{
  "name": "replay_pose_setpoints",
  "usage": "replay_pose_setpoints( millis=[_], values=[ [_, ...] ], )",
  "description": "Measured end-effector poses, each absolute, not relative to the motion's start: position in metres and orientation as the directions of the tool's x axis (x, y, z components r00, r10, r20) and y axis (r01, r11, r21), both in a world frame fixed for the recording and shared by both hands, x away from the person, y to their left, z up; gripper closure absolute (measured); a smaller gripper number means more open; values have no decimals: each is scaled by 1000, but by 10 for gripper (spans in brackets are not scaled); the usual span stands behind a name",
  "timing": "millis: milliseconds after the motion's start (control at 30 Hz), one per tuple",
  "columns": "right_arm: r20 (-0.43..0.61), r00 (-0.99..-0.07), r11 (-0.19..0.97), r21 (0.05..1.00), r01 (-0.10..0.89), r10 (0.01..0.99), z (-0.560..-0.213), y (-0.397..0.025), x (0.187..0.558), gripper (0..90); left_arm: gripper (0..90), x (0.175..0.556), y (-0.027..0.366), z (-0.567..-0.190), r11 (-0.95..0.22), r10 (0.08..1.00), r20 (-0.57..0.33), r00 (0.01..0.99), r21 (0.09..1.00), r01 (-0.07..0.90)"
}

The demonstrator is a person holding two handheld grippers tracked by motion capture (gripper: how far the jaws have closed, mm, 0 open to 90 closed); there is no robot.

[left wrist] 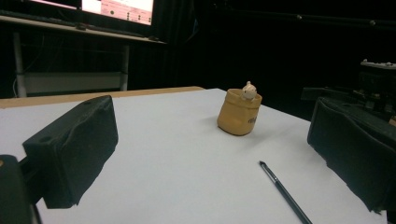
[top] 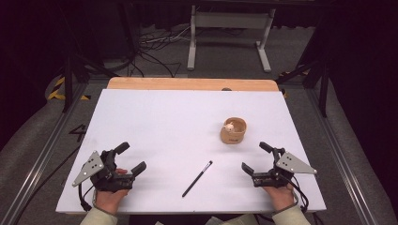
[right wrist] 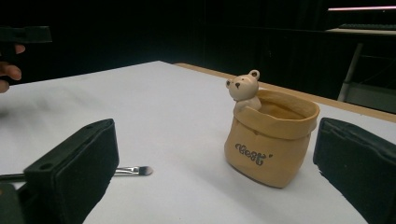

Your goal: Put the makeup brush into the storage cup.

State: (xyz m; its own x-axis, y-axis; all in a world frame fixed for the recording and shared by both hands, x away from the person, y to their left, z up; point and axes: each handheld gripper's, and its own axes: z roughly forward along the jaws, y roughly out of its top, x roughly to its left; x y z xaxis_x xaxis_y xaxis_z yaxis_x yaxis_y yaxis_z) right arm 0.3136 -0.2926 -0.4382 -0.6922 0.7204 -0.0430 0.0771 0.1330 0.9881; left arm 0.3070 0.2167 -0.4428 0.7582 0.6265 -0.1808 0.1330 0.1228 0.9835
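Both the left gripper (top: pixel 128 160) and right gripper (top: pixel 256 157) are held spread apart and empty, flanking the brush (top: pixel 197 178); the pot (top: pixel 233 131) is stood at 1 o'clock, presumably to receive it.

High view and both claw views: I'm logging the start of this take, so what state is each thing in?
Left claw: open, holds nothing, above the table.
Right claw: open, holds nothing.
Brush: lying flat on the white table, apart from both claws.
Bag-shaped pot: upright, mouth open, small bear figure at its rim.
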Motion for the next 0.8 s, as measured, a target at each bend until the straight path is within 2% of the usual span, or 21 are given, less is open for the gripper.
replay_pose_setpoints(
  millis=[267, 800],
  values=[
    [-49, -694, 141, 987, 76, 719, -438, -293, 312, 5, 19, 311, 196, -426, 78, 623, -130, 772, 992, 104],
    [-39, -674, 123, 989, 77, 738, -432, -301, 306, 3, 19, 330, 163, -416, 90, 589, -175, 789, 984, 151]
  ],
)
